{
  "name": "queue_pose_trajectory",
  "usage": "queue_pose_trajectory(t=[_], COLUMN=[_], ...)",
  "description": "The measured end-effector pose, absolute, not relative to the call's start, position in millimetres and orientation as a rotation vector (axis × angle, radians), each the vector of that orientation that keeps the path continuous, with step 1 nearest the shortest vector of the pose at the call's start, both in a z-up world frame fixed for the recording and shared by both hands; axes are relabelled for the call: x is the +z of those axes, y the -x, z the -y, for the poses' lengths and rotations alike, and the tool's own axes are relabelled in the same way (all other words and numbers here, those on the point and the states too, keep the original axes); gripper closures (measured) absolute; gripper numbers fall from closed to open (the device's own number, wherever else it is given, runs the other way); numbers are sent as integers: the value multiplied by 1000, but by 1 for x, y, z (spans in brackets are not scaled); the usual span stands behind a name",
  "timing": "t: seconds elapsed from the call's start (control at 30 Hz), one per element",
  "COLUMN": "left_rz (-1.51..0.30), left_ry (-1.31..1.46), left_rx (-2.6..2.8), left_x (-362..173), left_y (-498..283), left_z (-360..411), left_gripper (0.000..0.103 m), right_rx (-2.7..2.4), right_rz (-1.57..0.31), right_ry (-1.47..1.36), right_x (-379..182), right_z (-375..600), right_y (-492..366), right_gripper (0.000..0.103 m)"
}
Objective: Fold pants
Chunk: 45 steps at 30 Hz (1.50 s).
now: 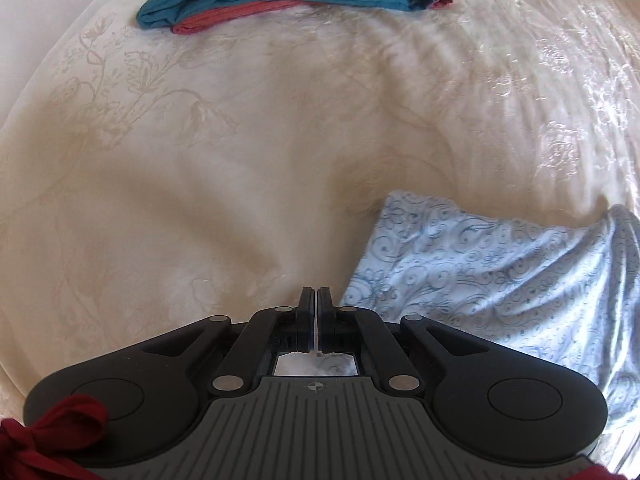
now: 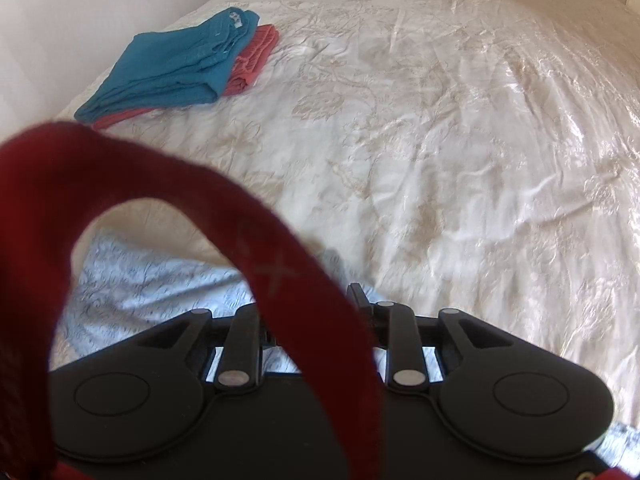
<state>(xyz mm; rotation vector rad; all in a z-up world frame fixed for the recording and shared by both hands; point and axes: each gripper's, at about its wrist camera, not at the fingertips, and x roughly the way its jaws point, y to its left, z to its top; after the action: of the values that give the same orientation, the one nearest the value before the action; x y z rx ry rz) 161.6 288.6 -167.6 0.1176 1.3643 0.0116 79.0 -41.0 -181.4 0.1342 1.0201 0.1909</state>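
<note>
No readable writing anywhere; a small white tag on the teal pants (image 2: 172, 68) is too blurred to read, and a crosshair mark on the left gripper (image 1: 316, 300) body carries no text.

Surface is a bed (image 2: 460, 140) with a cream, shiny floral-embroidered bedspread, wrinkled. A pale wall runs along its left edge, with a tufted headboard at the far right corner and shelf clutter at the far edge, unclear.

Teal pants lie folded near the bed's far left edge, stacked on folded coral pants (image 2: 256, 60).

Light blue patterned pants (image 1: 500, 280) lie rumpled at the near edge, just beside the left gripper's tips.

Left gripper's jaws are pressed together with nothing visible between them. On the right gripper (image 2: 320, 308) only one fingertip shows, with the other side hidden behind a dark red strap (image 2: 280, 272) looping across the lens. Its jaws stand parted; I cannot tell whether any cloth is between them. Blue pants lie under it.
</note>
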Motion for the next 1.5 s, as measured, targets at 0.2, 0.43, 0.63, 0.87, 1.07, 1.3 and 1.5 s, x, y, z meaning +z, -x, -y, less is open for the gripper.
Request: queue_pose_trajectory(t=[0.2,0.43,0.63,0.87,1.07,1.3,1.5], left_rz=[-1387,-1439,-1396,-1344,-1336,-1329,-1337], left_ry=[-174,-297,-205,-142,-132,-160,-186], left_rx=[-112,-88,-41,-41,-55,-79,-101], left_x=[-182,-200,-166,-133,-122,-128,-136], left_y=[-145,-125,-121,-113,-119,-146,-159], left_z=[-241,-226,-211,-172,-135,-98,-85], left_gripper=[100,101,100,100,100,100,100], right_rx=[183,230,196,222,279,354,428], right_rz=[-1157,-1195,-1055,-997,-986,-976,-972], right_ry=[-153,-223,-155,-24,20,21,64], right_x=[-214,-203,-177,-183,-184,-191,-201], right_z=[28,43,86,127,144,148,141], right_y=[-28,-5,-5,-27,-46,-62,-75], right_gripper=[66,66,66,66,66,66,66])
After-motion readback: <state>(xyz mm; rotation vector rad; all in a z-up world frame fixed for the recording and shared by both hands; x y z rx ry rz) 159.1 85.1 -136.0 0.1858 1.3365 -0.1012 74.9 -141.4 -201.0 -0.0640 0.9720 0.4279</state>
